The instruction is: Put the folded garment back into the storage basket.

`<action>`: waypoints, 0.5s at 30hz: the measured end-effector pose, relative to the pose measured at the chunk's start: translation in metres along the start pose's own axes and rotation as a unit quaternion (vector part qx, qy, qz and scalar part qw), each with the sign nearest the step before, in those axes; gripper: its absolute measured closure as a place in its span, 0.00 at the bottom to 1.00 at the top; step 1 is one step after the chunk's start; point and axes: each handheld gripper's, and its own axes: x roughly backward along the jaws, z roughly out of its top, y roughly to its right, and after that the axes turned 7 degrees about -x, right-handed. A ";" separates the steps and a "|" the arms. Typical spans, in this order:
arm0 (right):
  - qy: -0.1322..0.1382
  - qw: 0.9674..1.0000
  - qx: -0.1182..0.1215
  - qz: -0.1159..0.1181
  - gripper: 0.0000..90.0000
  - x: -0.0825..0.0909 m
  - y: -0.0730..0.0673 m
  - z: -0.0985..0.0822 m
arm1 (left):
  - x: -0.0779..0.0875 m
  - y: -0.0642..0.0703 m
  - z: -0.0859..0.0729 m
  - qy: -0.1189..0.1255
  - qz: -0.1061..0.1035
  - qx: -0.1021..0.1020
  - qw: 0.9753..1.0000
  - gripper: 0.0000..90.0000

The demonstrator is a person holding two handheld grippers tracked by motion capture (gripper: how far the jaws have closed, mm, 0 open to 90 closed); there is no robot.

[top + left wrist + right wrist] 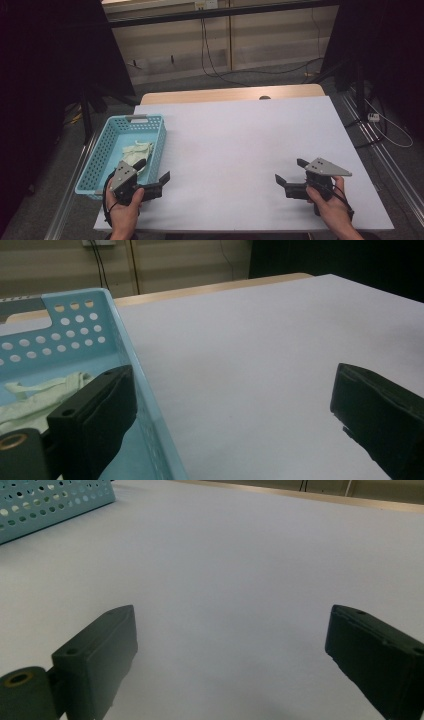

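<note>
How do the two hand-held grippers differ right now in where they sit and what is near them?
The left gripper straddles the near right wall of the blue basket, one jaw inside near the pale green cloth; the right gripper sits over bare white table, well away from the basket. The left gripper's grey plate tilts steeply, while the right gripper's lies nearly flat. Both are open and hold nothing.

The basket (102, 155) is light-blue perforated plastic with a slight sheen; the pale green cloth (137, 152) inside it is soft and crumpled. The table (240, 150) carries a smooth, matt white surface with a wood-coloured far edge. Both grippers' jaws are matt black plastic.
</note>
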 end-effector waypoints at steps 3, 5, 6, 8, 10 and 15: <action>0.011 1.000 -0.006 -0.002 0.06 0.003 0.003 0.000 | 0.000 0.001 0.000 -0.002 -0.003 -0.002 1.000 0.06; 0.019 1.000 -0.005 -0.002 0.06 0.004 0.003 0.001 | 0.000 0.001 0.000 0.001 -0.004 0.000 1.000 0.06; 0.021 1.000 -0.005 -0.002 0.06 0.004 0.003 0.001 | 0.000 0.000 0.000 0.002 -0.002 0.002 1.000 0.06; 0.024 1.000 -0.004 -0.001 0.06 0.003 0.002 0.002 | 0.000 -0.001 0.000 0.000 0.000 0.003 1.000 0.06; 0.027 1.000 -0.004 -0.002 0.06 0.003 0.002 0.003 | 0.000 -0.001 0.000 0.001 0.001 0.006 1.000 0.05; 0.027 1.000 -0.007 -0.005 0.06 0.002 0.004 0.003 | 0.000 -0.002 -0.001 0.006 0.002 0.013 1.000 0.05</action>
